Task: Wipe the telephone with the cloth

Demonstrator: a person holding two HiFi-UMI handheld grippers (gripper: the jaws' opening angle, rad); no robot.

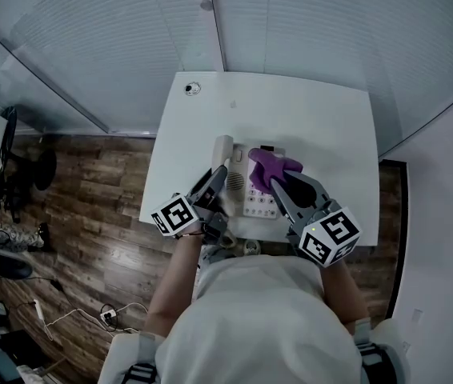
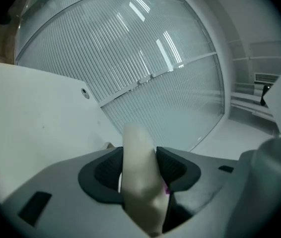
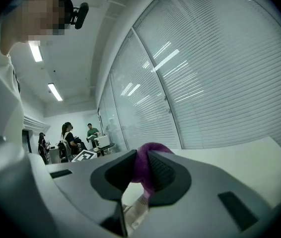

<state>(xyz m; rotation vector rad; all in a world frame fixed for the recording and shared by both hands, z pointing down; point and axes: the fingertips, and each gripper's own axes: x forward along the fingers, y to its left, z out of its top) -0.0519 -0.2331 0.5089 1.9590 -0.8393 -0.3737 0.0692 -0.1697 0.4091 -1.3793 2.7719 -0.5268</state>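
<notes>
1. White table (image 1: 322, 126): carries the telephone.
2. Telephone (image 1: 252, 192): sits near the table edge closest to me, its long axis running away from me toward the window blinds (image 1: 130, 46).
3. Left gripper (image 1: 217, 181): I see its 2 jaws pinching the cream handset (image 2: 139, 167) at the telephone's left side, with the handset pointing away from me.
4. Right gripper (image 1: 284, 184): its jaws clamp the purple cloth (image 1: 276, 165), which is bunched on the telephone's far right part.

Telephone (image 1: 250, 202): far part hidden under purple cloth (image 1: 274, 163); key labels too small to read. Handset (image 1: 223, 149): near end hidden under left gripper (image 1: 217, 178). Round item (image 1: 192, 88) at table (image 1: 314, 118) corner: too small to name.
</notes>
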